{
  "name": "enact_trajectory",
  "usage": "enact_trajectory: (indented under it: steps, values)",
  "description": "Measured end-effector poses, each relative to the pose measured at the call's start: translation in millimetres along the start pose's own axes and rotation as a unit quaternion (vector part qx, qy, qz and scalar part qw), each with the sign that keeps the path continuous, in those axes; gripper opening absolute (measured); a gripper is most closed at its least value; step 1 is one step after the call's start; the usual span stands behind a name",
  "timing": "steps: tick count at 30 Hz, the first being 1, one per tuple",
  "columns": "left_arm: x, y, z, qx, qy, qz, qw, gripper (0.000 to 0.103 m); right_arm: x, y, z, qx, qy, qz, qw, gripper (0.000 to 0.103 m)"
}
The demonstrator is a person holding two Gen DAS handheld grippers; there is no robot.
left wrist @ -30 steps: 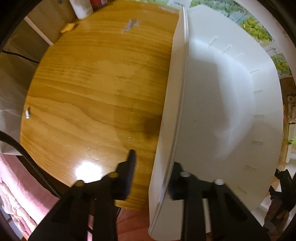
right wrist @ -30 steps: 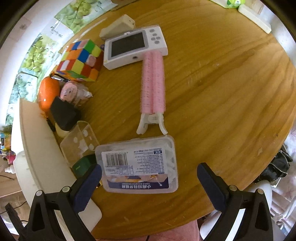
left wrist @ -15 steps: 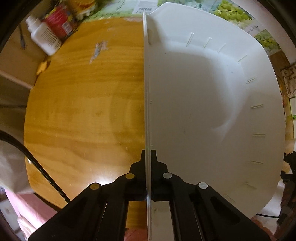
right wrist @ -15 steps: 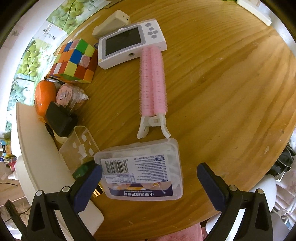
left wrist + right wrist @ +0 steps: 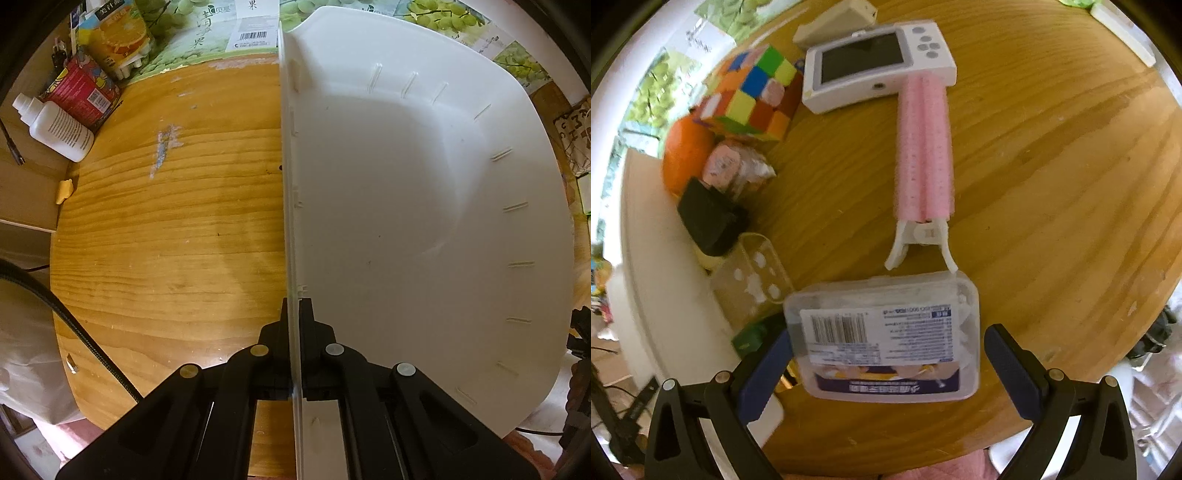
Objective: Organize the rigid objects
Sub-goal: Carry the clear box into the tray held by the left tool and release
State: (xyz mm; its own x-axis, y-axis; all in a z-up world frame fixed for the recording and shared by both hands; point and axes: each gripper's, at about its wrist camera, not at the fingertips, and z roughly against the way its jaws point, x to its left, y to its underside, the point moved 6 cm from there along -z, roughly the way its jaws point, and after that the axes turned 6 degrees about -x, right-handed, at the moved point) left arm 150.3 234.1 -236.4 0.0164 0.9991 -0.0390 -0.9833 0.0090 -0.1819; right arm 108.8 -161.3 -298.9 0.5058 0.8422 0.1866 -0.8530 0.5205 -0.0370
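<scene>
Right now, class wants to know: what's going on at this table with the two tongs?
A person is tidying loose items on a round wooden table. The left tongs are shut on the rim of a white bin, which looks empty inside. The right tongs are open and sit either side of a clear plastic box with a barcode label, not gripping it. Beside that box lie a pink hair roller clip, a white handheld screen device and a colourful puzzle cube.
</scene>
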Motion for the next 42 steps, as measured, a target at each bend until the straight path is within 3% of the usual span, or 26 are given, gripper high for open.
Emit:
enact_trajectory:
  steps: [8, 18, 29, 42]
  values:
    - [-13.9, -1.2, -9.2, 0.023, -0.004, 0.017, 0.9996, 0.003, 15.5, -1.8, -9.9, -0.010, 0.019, 0.034, 0.999, 0.095]
    - [-23.2, 50.3, -12.9, 0.054, 0.007, 0.033, 0.9980, 0.003, 28.4, 15.9, -2.3, -0.044, 0.024, 0.055, 0.997, 0.095]
    - [-18.4, 57.4, -15.0, 0.031, 0.015, 0.023, 0.9991, 0.003, 28.0, 38.9, 80.8, -0.138, 0.014, 0.074, 0.988, 0.095]
    - [-22.0, 58.9, -9.4, 0.020, 0.010, -0.004, 0.9998, 0.005, 77.1, 52.4, 155.9, -0.229, -0.033, 0.137, 0.963, 0.095]
